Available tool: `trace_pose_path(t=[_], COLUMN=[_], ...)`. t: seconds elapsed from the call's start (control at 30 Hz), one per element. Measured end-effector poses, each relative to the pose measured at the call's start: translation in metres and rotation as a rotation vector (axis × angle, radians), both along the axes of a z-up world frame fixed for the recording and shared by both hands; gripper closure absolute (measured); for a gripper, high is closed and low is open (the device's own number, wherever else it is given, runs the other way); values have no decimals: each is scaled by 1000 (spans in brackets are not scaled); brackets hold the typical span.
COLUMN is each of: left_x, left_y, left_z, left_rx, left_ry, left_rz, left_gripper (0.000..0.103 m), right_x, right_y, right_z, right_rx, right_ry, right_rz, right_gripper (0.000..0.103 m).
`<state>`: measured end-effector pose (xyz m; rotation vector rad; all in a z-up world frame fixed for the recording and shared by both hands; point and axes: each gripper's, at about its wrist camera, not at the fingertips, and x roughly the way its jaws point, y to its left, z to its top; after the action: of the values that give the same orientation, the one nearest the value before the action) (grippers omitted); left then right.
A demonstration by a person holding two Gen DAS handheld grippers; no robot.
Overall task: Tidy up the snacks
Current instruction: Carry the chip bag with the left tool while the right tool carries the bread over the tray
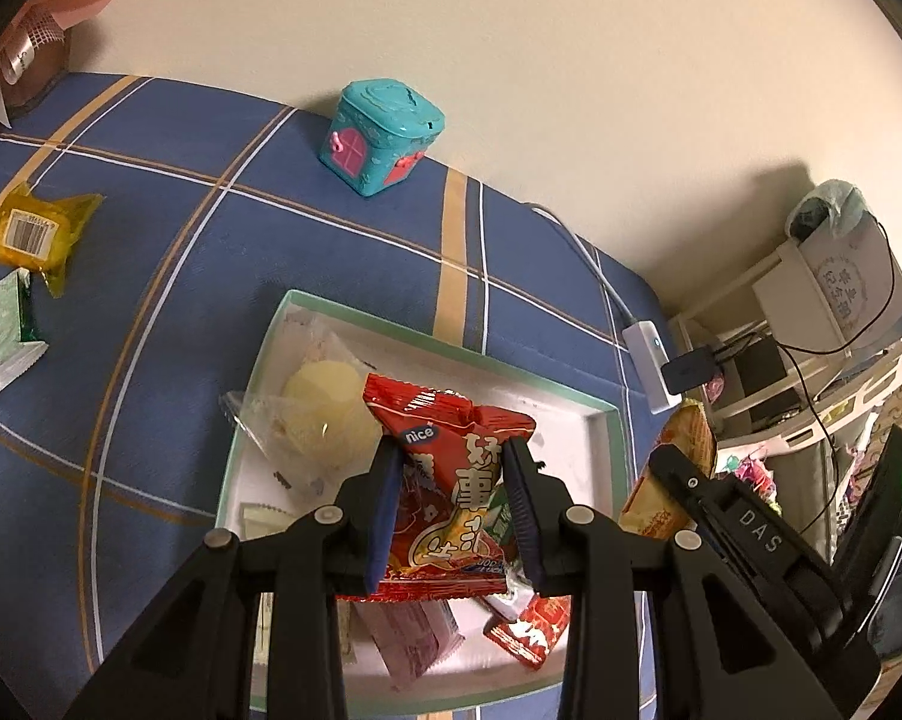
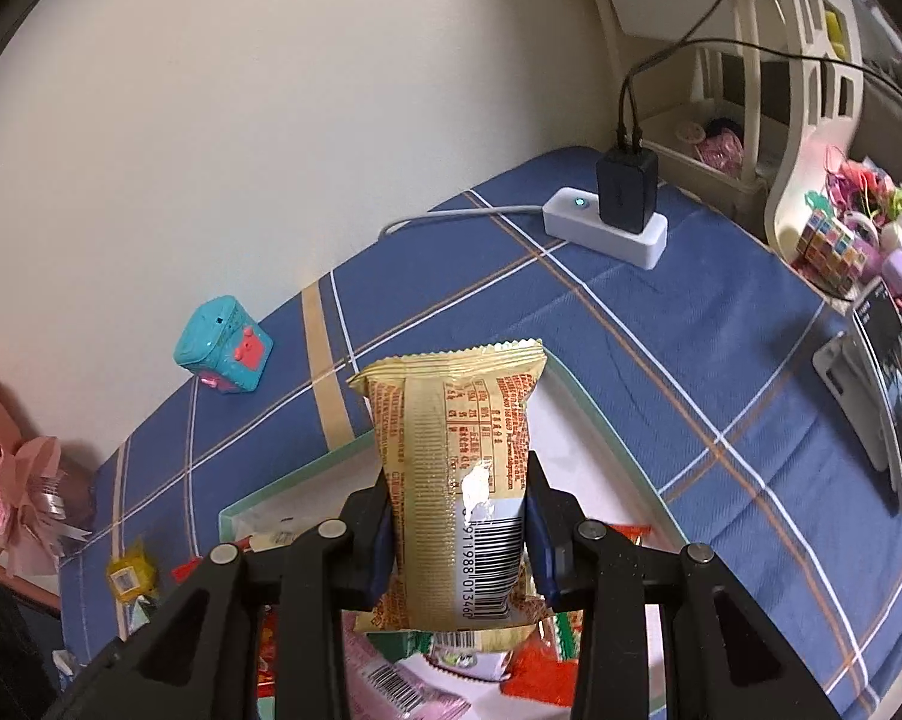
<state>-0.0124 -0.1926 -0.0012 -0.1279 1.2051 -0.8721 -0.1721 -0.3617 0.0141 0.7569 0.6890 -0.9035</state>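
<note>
Left gripper [image 1: 451, 504] fingers clamped on red snack packet [image 1: 451, 480]; right gripper [image 2: 460, 528] fingers clamped on yellow snack packet [image 2: 451, 480].

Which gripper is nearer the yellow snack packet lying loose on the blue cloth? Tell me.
Left. The left gripper, shut on a red snack bag, hangs over the tray beside that yellow packet. The right gripper, gripping a gold packet, sits further across the tray.

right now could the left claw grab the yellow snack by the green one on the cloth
Probably not yet: the left claw is shut on a red snack packet over the tray. The yellow snack lies unobstructed.
</note>
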Motion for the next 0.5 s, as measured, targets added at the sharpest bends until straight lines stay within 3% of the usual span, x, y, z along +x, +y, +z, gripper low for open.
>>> trace_pose_path(t=[0.5], left_x=[1], left_y=[-23], left_z=[-3], left_rx=[-24], left_ry=[-37], left_rz=[-40], left_gripper=[67], right_x=[19], right_y=[-6], right_z=[-14], right_rx=[-54], right_ry=[84], right_rz=[25], right_gripper=[65])
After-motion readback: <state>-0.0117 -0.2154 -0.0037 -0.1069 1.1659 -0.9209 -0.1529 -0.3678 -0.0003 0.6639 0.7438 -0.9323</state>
